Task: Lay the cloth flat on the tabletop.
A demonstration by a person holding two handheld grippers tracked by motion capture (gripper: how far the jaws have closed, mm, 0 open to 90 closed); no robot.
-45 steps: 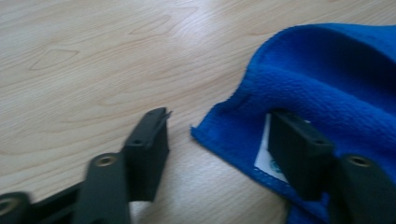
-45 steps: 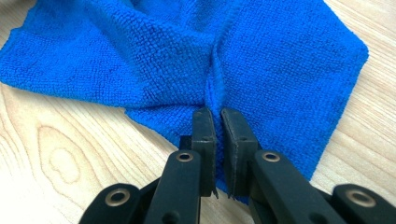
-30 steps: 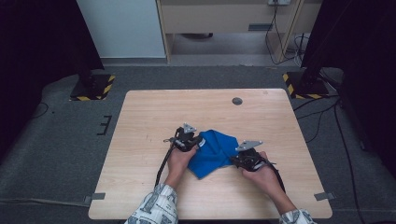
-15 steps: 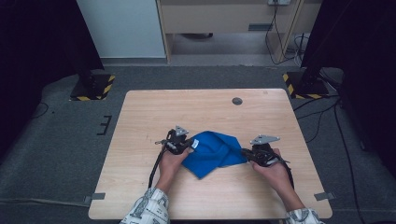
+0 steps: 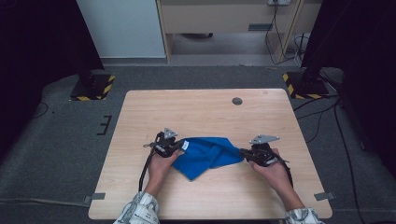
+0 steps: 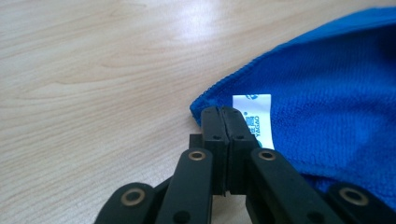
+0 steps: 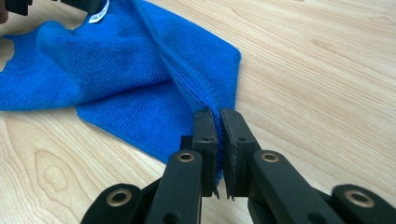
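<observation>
A blue microfibre cloth point(image 5: 208, 154) lies stretched between my two grippers near the front middle of the wooden table point(image 5: 205, 107). My left gripper point(image 5: 180, 145) is shut on the cloth's corner point(image 6: 205, 105), right beside its white label point(image 6: 254, 119). My right gripper point(image 5: 243, 152) is shut on the cloth's opposite bunched edge point(image 7: 205, 100), its jaws pinching the fabric. In the right gripper view the cloth point(image 7: 116, 70) folds and sags toward the table between the two grips, and the label point(image 7: 99, 14) shows at the far end.
A small dark round grommet point(image 5: 237, 101) sits in the tabletop near the far edge. Cables trail from both grippers toward the front edge. Dark stands with yellow-black striped bases point(image 5: 93, 86) flank the table on grey carpet.
The two hands have moved apart, the left to the left and the right to the right. The cloth has been pulled out wider between them.
</observation>
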